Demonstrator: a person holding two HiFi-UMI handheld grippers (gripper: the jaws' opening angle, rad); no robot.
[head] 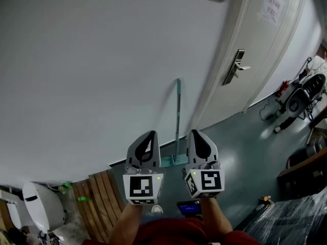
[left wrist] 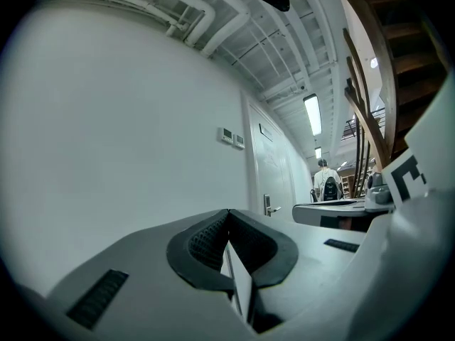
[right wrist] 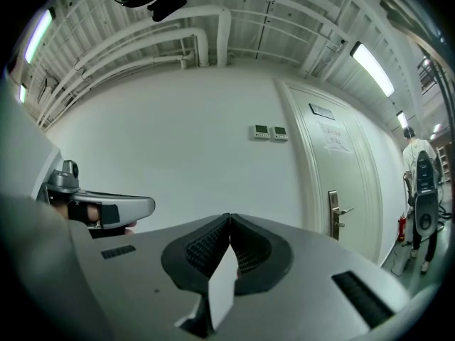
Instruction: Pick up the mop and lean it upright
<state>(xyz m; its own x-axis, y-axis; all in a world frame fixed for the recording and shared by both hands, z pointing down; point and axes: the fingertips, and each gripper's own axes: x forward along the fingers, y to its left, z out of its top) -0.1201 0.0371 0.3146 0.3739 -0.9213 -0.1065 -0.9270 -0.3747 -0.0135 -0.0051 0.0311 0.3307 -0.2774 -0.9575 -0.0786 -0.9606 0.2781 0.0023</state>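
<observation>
The white wall [head: 92, 86] fills most of the head view, and the grey floor [head: 240, 137] runs along its foot.

The left gripper [head: 149, 137] has its jaws pressed together with nothing in them. The right gripper [head: 200, 135] is the same: jaws clenched, nothing held. Both are at the bottom middle of the frame, side by side.

Just past their tips, between them, is the mop [head: 178, 116]. Its stick stands up against the wall and its blue-green head sits on the floor. No jaws touch it.

I think the mop could slip. The wall is smooth and the floor looks shiny, so the stick may slide sideways and fall. The door [head: 255, 45] is just to the right, and if it swings open the shake might tip the mop too.

Brown wooden boards [head: 99, 193] lie at the lower left. A chair [head: 296, 103] stands far off at the right edge.
</observation>
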